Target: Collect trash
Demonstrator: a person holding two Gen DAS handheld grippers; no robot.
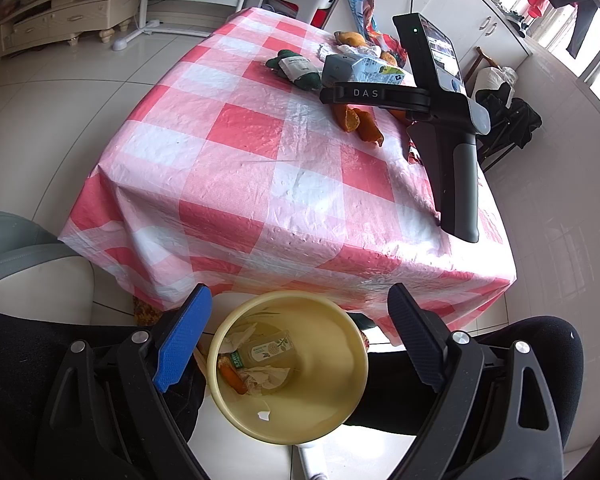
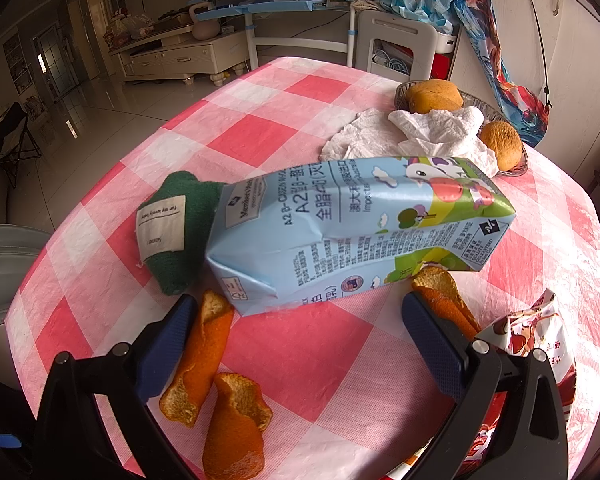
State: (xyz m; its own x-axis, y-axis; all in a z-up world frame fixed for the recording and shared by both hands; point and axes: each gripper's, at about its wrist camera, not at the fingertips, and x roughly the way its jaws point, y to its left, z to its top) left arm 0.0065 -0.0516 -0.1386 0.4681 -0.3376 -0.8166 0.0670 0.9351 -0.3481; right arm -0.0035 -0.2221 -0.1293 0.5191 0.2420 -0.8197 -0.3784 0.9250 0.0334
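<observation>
Checked tablecloth (image 2: 300,344) strewn with milk carton (image 2: 352,232), orange peel (image 2: 204,360); both tongs (image 1: 300,344) (image 2: 300,344) wide open, empty.

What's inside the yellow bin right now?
The yellow bin holds a small clear bottle, crumpled tissues and an orange peel. Anything beneath them is hidden.

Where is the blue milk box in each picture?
Left wrist view: the milk box is small, far up right of middle, just behind the other tool's black arm.
Right wrist view: the milk box is big, lying on its side in the middle.
Shared landmark: the green cloth at the box's left end.
</observation>
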